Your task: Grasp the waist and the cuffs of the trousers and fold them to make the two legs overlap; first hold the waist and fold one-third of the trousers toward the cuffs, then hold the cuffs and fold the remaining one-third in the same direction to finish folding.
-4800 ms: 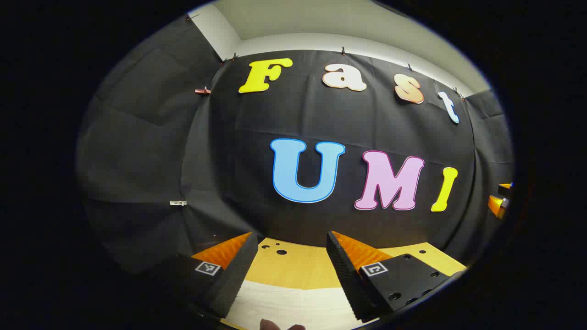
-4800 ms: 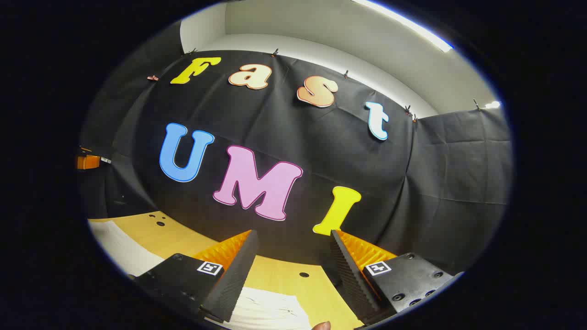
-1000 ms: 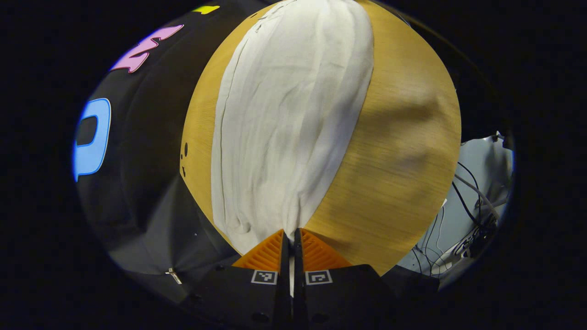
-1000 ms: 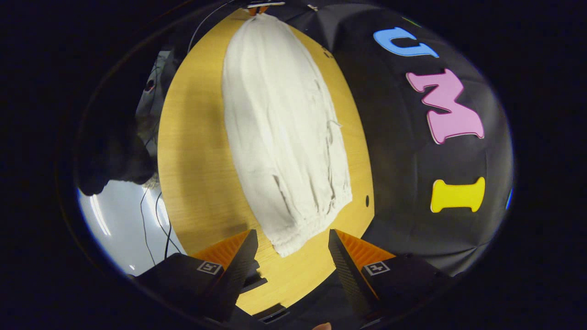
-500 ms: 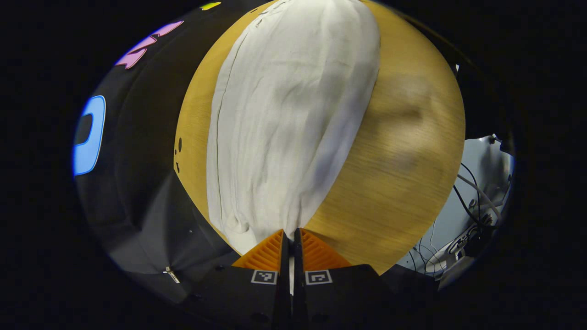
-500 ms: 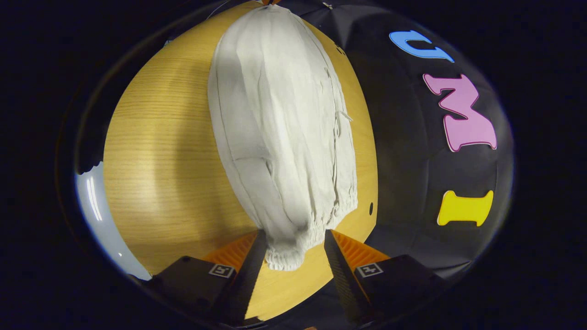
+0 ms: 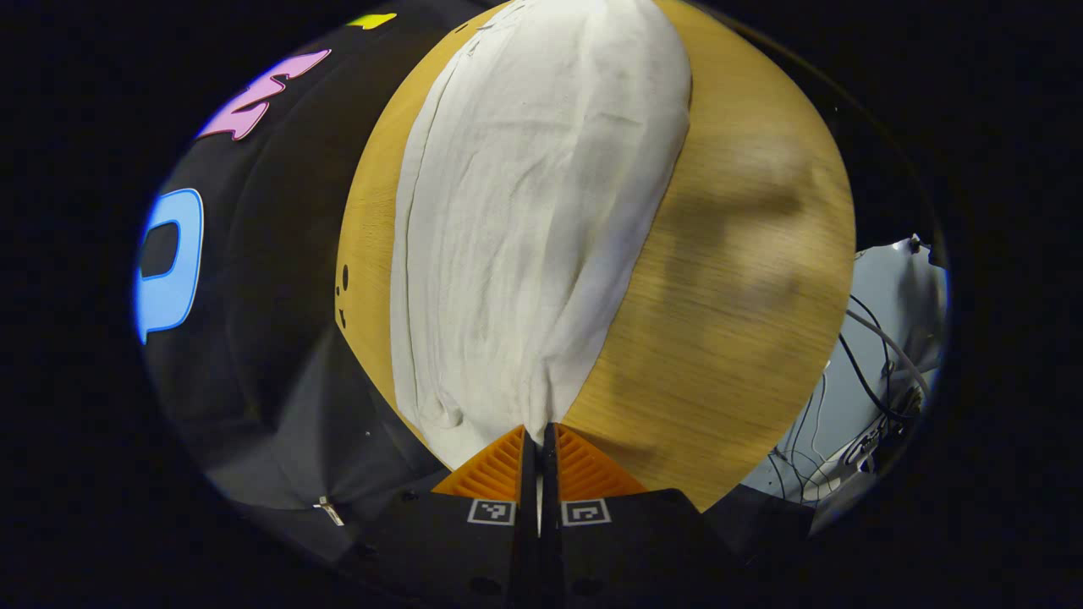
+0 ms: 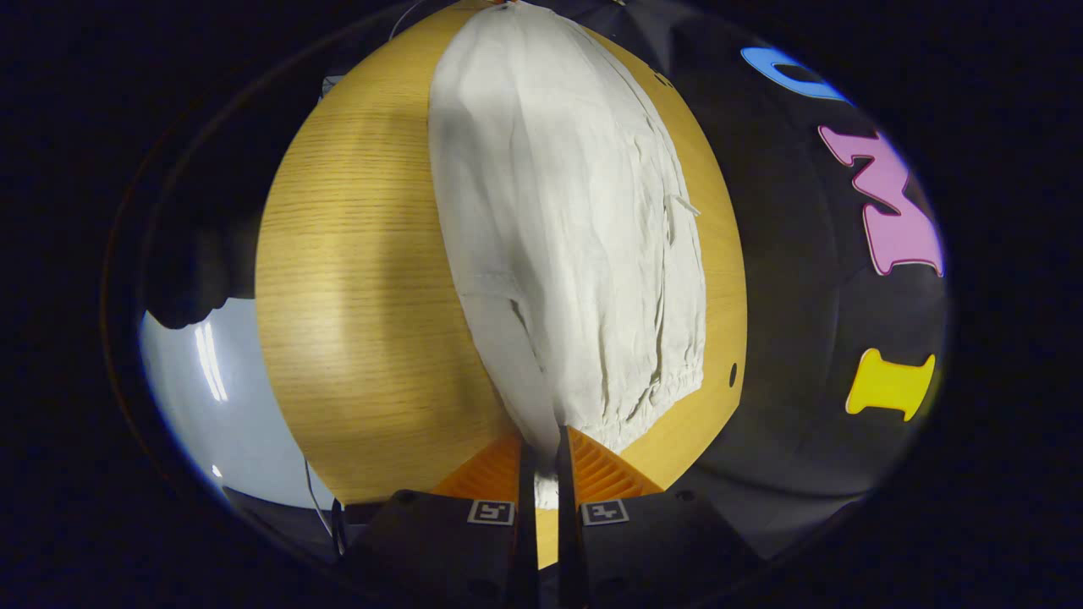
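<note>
White trousers (image 7: 533, 211) lie stretched lengthwise along the wooden table (image 7: 736, 279). In the left gripper view my left gripper (image 7: 537, 430) is shut on the near edge of the cuff end, and the cloth rises to it in a small pinched ridge. In the right gripper view the trousers (image 8: 575, 237) run away from me, with the gathered elastic waist (image 8: 660, 389) nearest. My right gripper (image 8: 541, 436) is shut on the near-left corner of that waist, with cloth pinched between the fingers. The far end of the trousers is at the top of each view.
The table (image 8: 364, 279) has bare wood beside the trousers and small holes (image 7: 343, 275) near its wall-side edge. Black booth cloth (image 8: 812, 338) hangs along one long side. On the other side, grey floor with cables (image 7: 871, 355) lies below the table edge.
My right gripper moved onto the waist and went from open to shut on its corner. My left gripper has stayed shut on the cuff end, with the view shifting only slightly.
</note>
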Available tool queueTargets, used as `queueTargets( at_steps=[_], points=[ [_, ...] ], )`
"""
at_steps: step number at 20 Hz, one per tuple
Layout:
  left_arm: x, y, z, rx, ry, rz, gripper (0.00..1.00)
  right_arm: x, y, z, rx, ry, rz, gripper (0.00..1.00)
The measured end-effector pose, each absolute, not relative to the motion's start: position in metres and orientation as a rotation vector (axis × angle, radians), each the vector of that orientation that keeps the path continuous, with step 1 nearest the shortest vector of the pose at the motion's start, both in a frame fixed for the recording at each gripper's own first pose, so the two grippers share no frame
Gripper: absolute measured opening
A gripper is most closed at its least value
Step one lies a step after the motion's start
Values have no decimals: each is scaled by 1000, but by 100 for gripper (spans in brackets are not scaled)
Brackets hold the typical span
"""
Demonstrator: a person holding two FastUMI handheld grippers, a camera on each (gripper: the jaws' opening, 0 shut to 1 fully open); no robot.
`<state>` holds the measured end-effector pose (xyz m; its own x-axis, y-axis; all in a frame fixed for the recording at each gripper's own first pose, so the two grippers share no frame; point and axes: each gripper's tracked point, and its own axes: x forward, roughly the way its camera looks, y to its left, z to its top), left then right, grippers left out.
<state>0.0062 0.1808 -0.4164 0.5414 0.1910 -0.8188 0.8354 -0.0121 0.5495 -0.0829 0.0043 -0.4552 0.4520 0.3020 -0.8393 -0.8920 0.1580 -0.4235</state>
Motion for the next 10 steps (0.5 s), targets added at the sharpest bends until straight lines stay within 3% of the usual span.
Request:
queueTargets(
  at_steps=[10],
  points=[
    [1,175,-396,1438,901,-697,5,-66,15,-412,-943,752,768,14]
  ],
)
